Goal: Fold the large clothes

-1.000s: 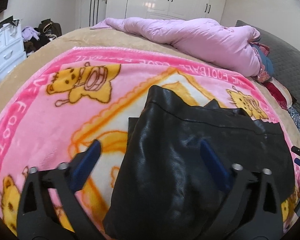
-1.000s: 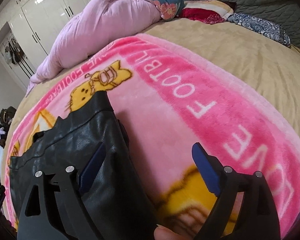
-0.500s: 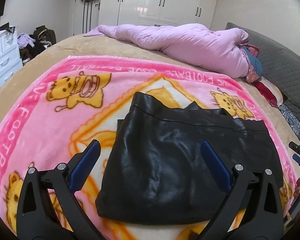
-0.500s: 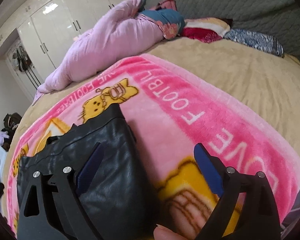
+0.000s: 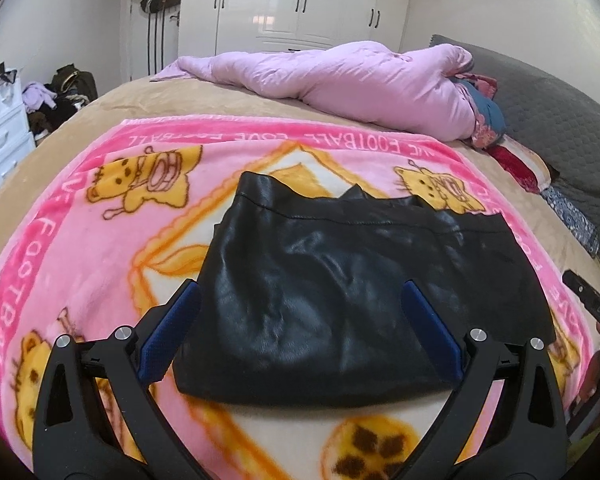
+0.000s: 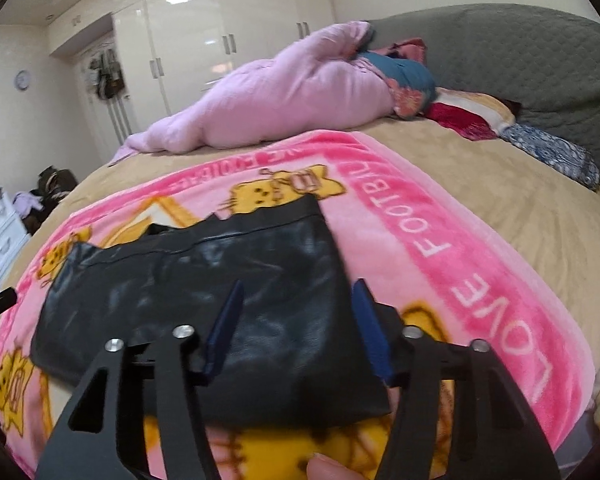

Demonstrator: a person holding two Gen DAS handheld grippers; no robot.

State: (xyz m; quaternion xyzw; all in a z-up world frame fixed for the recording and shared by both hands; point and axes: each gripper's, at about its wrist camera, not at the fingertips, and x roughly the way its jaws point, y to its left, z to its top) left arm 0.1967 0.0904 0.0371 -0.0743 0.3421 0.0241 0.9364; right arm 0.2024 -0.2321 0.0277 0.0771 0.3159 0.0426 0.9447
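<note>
A black leather garment (image 5: 340,288) lies folded into a flat rectangle on a pink cartoon blanket (image 5: 80,240); it also shows in the right wrist view (image 6: 204,292). My left gripper (image 5: 300,312) is open and empty, held above the garment's near edge. My right gripper (image 6: 296,312) is open and empty, with its jaws narrower than before, above the garment's right part. Neither gripper touches the garment.
The blanket (image 6: 440,240) covers a tan bed (image 6: 520,208). A rolled pink quilt (image 5: 360,80) and pillows (image 6: 548,152) lie at the far side by a grey headboard (image 6: 520,52). A white dresser (image 5: 0,120) stands left; white wardrobes (image 5: 300,4) behind.
Both grippers have pulled back and up from the garment, which now lies flat and whole in view. The right gripper's jaws have narrowed and swung left over the garment.
</note>
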